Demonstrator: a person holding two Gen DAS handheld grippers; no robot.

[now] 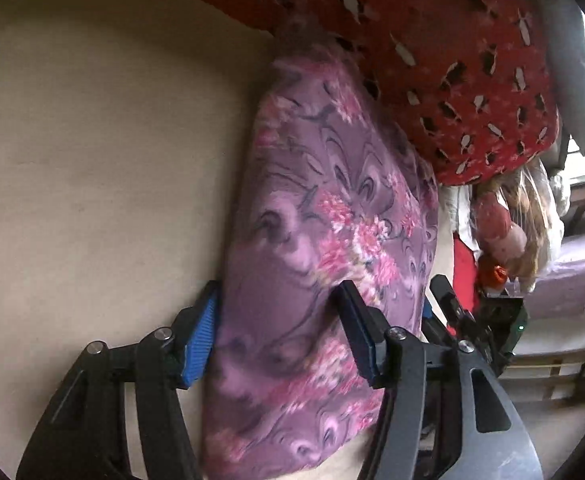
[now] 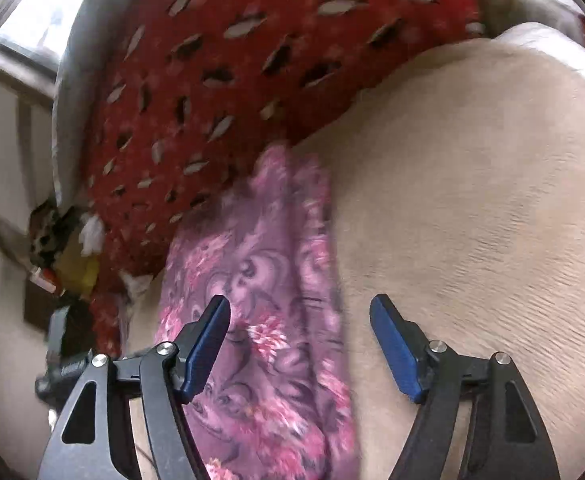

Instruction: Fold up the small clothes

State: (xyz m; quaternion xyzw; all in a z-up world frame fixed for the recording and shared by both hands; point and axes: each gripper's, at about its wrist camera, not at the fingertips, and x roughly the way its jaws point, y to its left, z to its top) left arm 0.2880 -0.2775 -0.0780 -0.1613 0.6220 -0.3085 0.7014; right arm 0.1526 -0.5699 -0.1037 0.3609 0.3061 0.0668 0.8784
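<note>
A small purple garment with pink flowers point(image 1: 324, 240) lies folded in a long strip on the beige surface point(image 1: 92, 160). My left gripper point(image 1: 278, 316) is open, its blue-padded fingers straddling the strip's near end, just above or on the cloth. In the right wrist view the same garment point(image 2: 260, 280) runs away from me. My right gripper point(image 2: 300, 316) is open over the garment's right edge, left finger over the cloth, right finger over the bare surface point(image 2: 472, 200). The other gripper's black body point(image 1: 472, 320) shows at the right.
A red cloth with leaf-shaped cutouts point(image 1: 432, 60) point(image 2: 232, 80) lies along the far end of the garment and partly over it. Clutter and bags point(image 1: 504, 224) sit beyond the surface edge near a window point(image 2: 32, 20).
</note>
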